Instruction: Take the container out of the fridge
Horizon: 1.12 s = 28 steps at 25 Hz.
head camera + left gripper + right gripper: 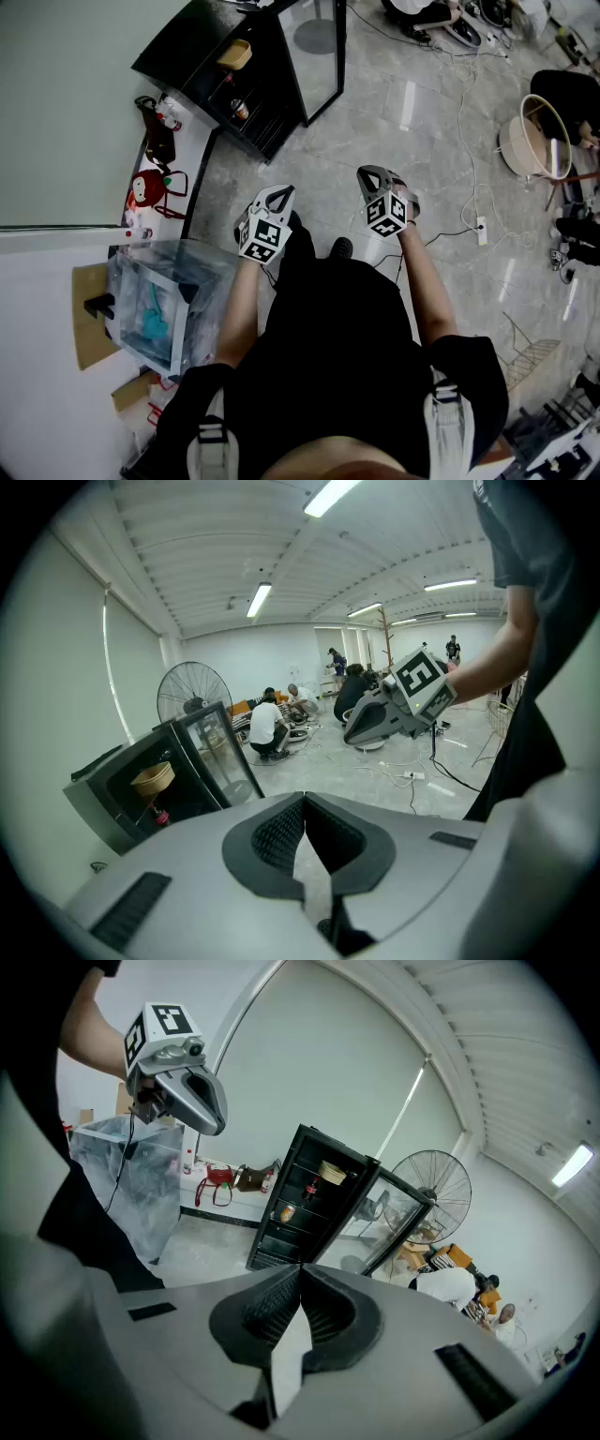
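Judged barely begun. Found the small black fridge with a glass door [246, 89] standing open, its shelves exposed, so no door work left as far as could be seen. Still to do: the approach, the reach onto the shelf, the grasp and the lift out.

Spotted the tan, round, bowl-shaped container [234, 53] on an upper shelf inside the fridge, upright and untouched.

Held the left gripper [303, 801] with jaws closed tip to tip and nothing between them. Held the right gripper [300, 1271] the same way: jaws pressed together, empty. Carried both side by side over the pale stone floor [403, 112], near each other and well apart from the fridge.

Placed the container ahead and to the left of both grippers in the head view. Showed up left of the closed tips in the left gripper view, at about their height. Showed above and a little right of the closed tips in the right gripper view. Would have needed a move closer to the fridge and opened jaws before any grasp, by this reading.
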Motion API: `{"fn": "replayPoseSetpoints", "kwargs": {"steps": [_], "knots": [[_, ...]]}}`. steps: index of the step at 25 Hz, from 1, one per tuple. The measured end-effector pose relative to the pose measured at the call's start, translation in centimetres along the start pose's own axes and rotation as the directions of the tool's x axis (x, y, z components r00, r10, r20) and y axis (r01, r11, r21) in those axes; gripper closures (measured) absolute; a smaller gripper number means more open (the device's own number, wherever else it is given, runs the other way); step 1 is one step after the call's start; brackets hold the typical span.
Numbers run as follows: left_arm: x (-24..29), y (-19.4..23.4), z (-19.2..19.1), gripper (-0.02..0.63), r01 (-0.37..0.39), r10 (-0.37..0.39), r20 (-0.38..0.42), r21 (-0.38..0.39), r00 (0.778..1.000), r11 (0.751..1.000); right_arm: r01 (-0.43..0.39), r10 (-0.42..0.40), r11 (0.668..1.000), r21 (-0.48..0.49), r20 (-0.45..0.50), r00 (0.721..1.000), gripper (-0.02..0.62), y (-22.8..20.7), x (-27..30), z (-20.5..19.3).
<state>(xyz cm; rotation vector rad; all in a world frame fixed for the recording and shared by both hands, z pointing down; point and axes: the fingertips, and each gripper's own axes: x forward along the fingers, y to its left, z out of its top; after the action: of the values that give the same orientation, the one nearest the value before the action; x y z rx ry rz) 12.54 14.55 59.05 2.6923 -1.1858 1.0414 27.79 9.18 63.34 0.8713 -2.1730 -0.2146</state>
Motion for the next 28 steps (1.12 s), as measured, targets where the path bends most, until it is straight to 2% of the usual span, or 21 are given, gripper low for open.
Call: {"fn": "replayPoseSetpoints", "kwargs": {"steps": [11, 22, 28], "knots": [[-0.7, 0.0, 0.3, 0.586, -0.035, 0.035, 0.0, -0.003, 0.999, 0.999, -0.083, 0.083, 0.997, -0.001, 0.062, 0.995, 0.597, 2.0, 0.2, 1.3], [-1.8, 2.0, -1.2, 0.586, -0.061, 0.06, -0.015, -0.026, 0.998, 0.998, -0.119, 0.118, 0.993, -0.001, 0.09, 0.989, 0.597, 2.7, 1.8, 3.4], [-1.2, 4.0, -1.6, 0.586, -0.046, 0.046, -0.004, -0.026, 0.999, 0.999, -0.126, 0.123, 0.991, 0.039, 0.089, 0.988, 0.597, 2.7, 3.4, 4.6]]}}
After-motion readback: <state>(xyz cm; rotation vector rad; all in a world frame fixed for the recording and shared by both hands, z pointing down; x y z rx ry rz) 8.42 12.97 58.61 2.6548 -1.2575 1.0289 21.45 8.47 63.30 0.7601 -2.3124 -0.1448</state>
